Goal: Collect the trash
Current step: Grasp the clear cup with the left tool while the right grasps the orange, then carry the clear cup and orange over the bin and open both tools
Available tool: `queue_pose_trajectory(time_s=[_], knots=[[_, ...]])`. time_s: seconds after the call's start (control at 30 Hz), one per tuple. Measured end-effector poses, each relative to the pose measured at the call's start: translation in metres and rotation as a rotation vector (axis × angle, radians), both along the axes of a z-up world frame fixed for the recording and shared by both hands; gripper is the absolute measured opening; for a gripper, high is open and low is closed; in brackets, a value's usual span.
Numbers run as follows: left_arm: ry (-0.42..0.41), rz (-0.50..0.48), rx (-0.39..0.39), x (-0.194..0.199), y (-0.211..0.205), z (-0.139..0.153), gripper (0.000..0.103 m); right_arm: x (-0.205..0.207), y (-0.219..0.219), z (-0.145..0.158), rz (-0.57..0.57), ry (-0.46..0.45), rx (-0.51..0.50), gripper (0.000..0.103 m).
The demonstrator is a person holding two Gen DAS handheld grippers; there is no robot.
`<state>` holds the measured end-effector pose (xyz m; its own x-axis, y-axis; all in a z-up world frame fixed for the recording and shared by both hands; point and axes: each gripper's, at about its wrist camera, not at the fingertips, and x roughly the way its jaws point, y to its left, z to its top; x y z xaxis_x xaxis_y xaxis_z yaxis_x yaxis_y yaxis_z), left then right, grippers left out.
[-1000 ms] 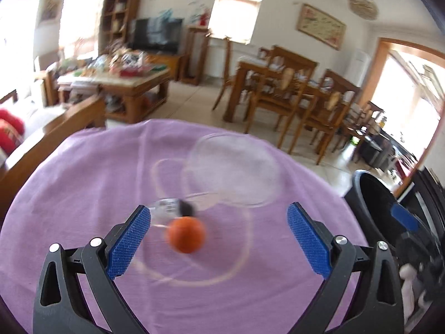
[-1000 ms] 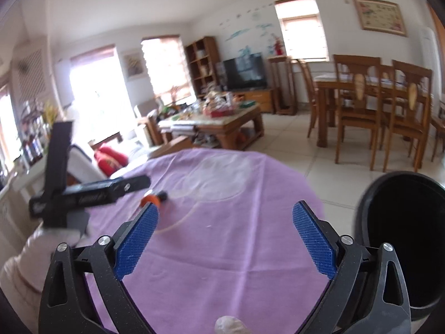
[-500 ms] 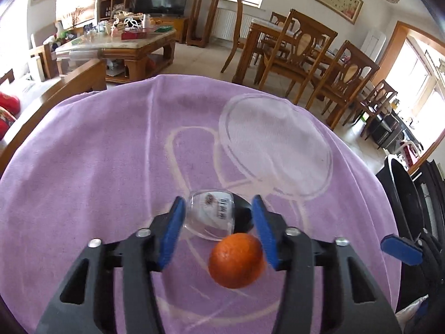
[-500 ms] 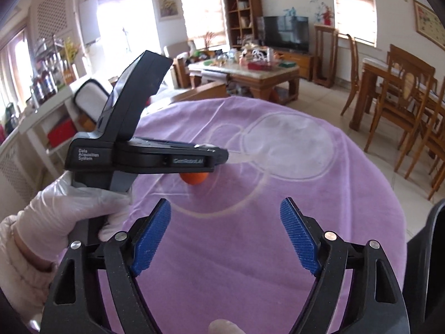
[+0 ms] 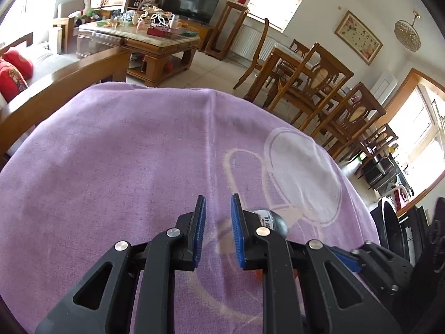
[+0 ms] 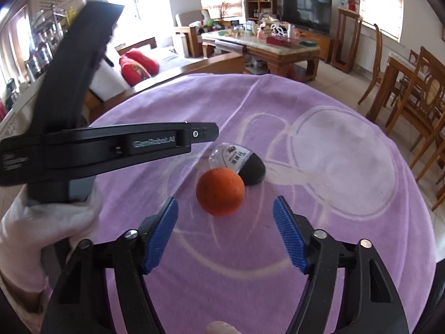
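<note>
nothing looks collected yet: the orange [image 6: 220,191] and the small clear container [image 6: 236,164] both lie on the purple cloth [image 6: 319,236], the left gripper [image 5: 217,232] nearly closed on nothing, the right gripper [image 6: 225,233] open before the orange, both jaws having just been closing.

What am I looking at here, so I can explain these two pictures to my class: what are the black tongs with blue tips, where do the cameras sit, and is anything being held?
There is no robot here. A person's gloved hand works a hand-held clamp, one in each hand. Each clamp carries a wide-angle camera that looks along its two blue-padded fingers, so each picture is one clamp's own view. The left gripper has just been closing; only a narrow gap is left, with nothing in it. The right gripper is open, though its jaws have been closing too, and it points at an orange just ahead of its tips. Behind that lies a small clear tub with a black end. Both rest on a purple cloth. Nothing is held yet.
</note>
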<state>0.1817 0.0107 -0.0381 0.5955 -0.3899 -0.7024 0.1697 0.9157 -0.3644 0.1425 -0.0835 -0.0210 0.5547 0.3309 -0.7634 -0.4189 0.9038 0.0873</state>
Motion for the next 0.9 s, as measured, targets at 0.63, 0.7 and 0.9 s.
queue_pose_trajectory(time_s=[0.63,0.7,0.9], knots=[[-0.073,-0.131,0.172,-0.005,-0.066,0.002,0.062,-0.047,-0.064,-0.001,-0.05,0.035,0.085,0.037],[-0.039,-0.148,0.163,-0.002,-0.07,-0.004,0.063,-0.059,-0.075,0.002,-0.054,0.028,0.105,0.037],[-0.04,-0.132,0.233,-0.001,-0.079,-0.007,0.066,-0.088,-0.089,0.006,-0.051,0.004,0.14,0.037]])
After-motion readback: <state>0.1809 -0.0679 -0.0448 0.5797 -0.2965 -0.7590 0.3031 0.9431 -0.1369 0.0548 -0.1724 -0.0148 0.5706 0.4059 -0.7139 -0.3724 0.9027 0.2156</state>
